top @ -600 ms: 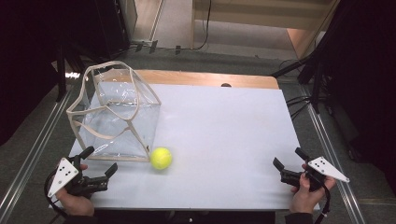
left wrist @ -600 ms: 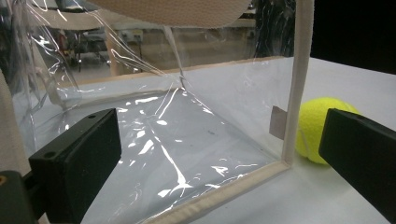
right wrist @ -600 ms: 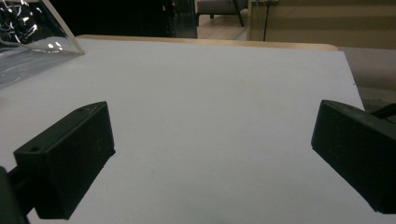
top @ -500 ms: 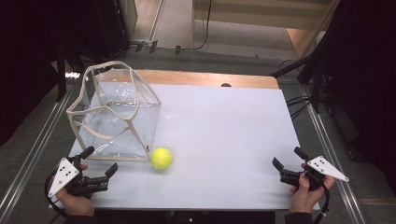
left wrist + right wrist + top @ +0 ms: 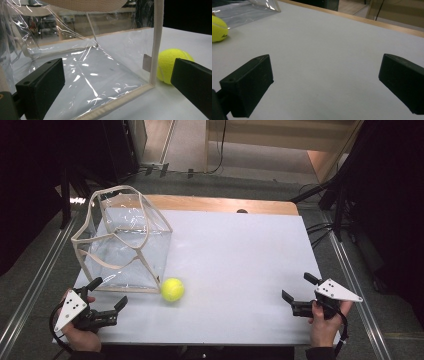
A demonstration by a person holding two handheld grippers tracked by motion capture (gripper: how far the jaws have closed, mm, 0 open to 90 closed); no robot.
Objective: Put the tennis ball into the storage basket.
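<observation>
A clear plastic bag (image 5: 125,247) with beige trim stands open at the table's left. Just off its near right corner lies a yellow tennis ball (image 5: 172,289). My left gripper (image 5: 107,292) rests at the front left, open, jaws pointing at the bag's near edge. In the left gripper view the bag (image 5: 87,62) spans the gap between the jaws and the ball (image 5: 170,63) sits beside the right jaw. My right gripper (image 5: 299,287) is open at the front right with bare table between its jaws. The ball (image 5: 218,28) shows far left in the right gripper view.
The white table top (image 5: 240,260) stretches wide between ball and right gripper. A wooden strip (image 5: 225,205) runs along the far edge. Metal rails (image 5: 350,270) flank the table, with cables on the floor behind.
</observation>
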